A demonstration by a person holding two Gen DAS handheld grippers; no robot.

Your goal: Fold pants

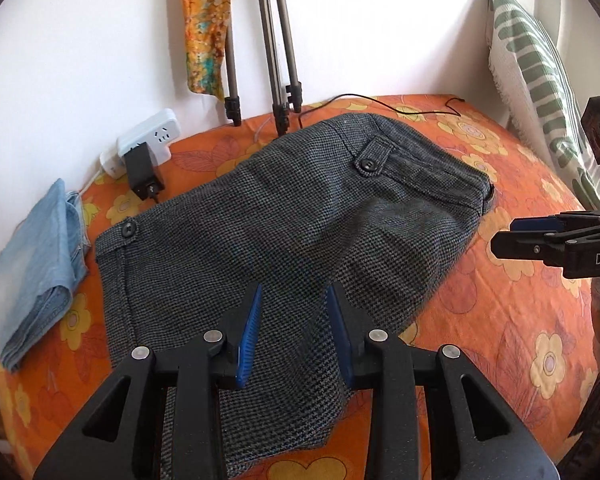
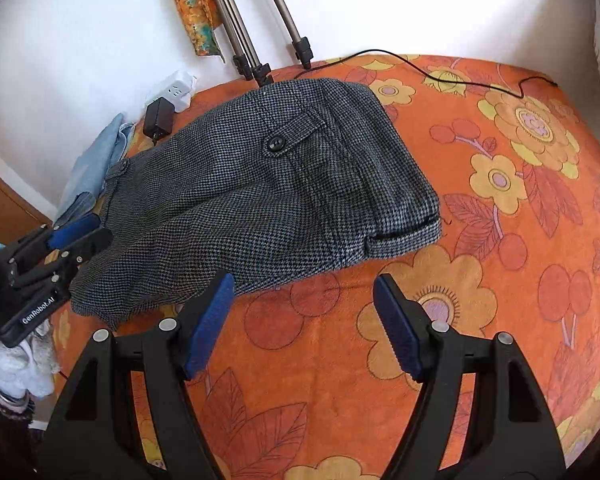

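The left gripper (image 1: 294,332) hangs low over the near edge of the grey houndstooth pants (image 1: 284,216), fingers spread with nothing pinched. At three o'clock the right gripper (image 2: 304,320) hovers over bare orange floral bedspread (image 2: 500,280), fingers wide apart. Folded jeans (image 1: 36,276) lie at nine o'clock.

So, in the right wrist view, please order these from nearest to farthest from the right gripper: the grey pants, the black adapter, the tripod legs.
From the right gripper:
1. Grey pants, just ahead, left of centre.
2. Black adapter, far left, beyond the pants.
3. Tripod legs, by the back wall.
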